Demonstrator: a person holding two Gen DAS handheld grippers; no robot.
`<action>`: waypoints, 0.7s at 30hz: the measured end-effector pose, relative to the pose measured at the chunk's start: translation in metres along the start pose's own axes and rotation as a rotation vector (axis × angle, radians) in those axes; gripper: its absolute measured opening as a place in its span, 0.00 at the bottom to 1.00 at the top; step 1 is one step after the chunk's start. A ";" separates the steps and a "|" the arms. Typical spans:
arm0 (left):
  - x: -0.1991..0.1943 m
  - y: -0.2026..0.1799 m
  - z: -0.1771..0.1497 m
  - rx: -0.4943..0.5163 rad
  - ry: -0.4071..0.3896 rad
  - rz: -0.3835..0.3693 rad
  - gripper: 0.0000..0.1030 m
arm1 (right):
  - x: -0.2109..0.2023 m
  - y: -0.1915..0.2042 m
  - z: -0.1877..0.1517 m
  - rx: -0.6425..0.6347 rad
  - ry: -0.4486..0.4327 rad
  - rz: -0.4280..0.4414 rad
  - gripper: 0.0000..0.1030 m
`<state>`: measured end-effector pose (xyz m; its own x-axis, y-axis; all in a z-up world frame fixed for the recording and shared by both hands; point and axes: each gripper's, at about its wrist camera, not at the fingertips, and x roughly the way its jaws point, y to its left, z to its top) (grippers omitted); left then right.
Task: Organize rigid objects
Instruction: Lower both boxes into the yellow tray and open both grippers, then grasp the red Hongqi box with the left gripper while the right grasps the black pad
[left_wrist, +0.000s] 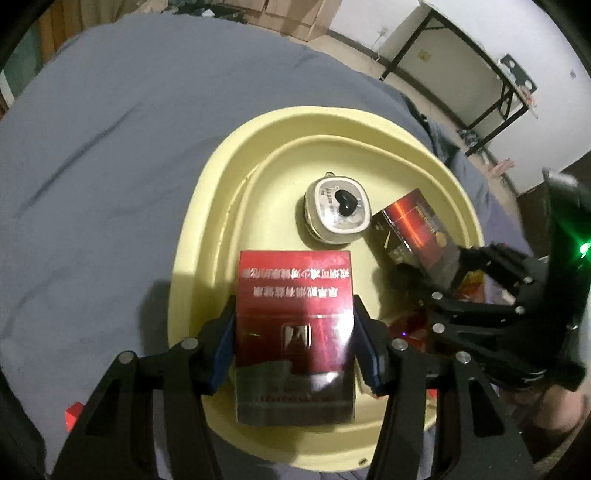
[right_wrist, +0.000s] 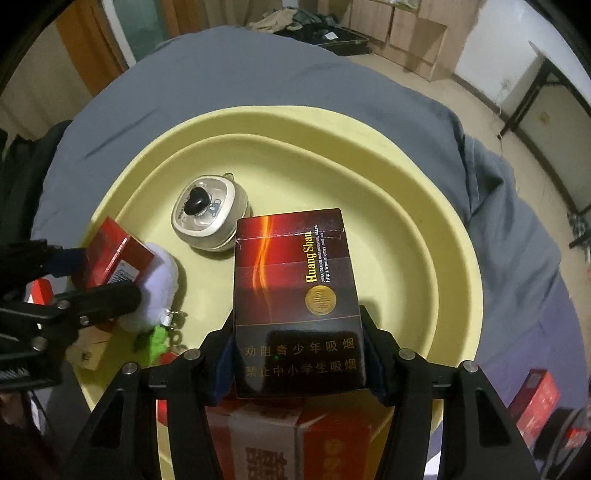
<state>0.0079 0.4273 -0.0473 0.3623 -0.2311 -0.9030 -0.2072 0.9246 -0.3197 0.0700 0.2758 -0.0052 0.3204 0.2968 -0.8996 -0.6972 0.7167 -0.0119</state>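
Left gripper (left_wrist: 295, 332) is clamping a red cigarette pack (left_wrist: 295, 314) by its two long sides, blue pads pressed flat against the edges. The pack is sitting between the fingers, its far end jutting out past the tips over the yellow tray (left_wrist: 207, 229). The printed characters on it are reading upside down from this view.

Right gripper (right_wrist: 297, 350) is gripping a dark red HuangShan pack (right_wrist: 295, 291) the same way — sides pinched, far end sticking forward above the tray floor. Directly beneath this pack, at the near rim, a red and white carton (right_wrist: 273, 439) is lying partly under the fingers.

Just past both packs, on the tray's inner floor, a cream rounded case (left_wrist: 336, 210) with a black knob on its lid is resting, apart from either gripper. In the right wrist view it is lying just beyond the HuangShan pack's far left corner.

To the left in that view, a white plush keychain (right_wrist: 159, 284) is lying on the tray beside the left gripper's fingers, with a green piece (right_wrist: 155, 339) near it.

The tray is sitting on a grey-blue sheet (left_wrist: 110, 147). Further off — a small red box (right_wrist: 539, 398) is lying on the sheet to the right, and cardboard boxes (right_wrist: 399, 33) are standing against the far wall.
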 end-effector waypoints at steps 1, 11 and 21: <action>-0.004 0.002 0.000 -0.005 0.004 -0.015 0.65 | -0.005 0.000 0.000 0.008 -0.022 0.005 0.62; -0.054 -0.071 0.017 0.123 -0.092 0.034 1.00 | -0.144 -0.091 -0.053 0.281 -0.345 0.000 1.00; 0.044 -0.280 0.017 0.431 0.029 -0.013 1.00 | -0.154 -0.240 -0.192 0.558 -0.226 -0.260 1.00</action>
<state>0.0971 0.1634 0.0073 0.3355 -0.2463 -0.9093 0.1977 0.9621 -0.1877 0.0650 -0.0627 0.0521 0.6033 0.1512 -0.7830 -0.1609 0.9847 0.0662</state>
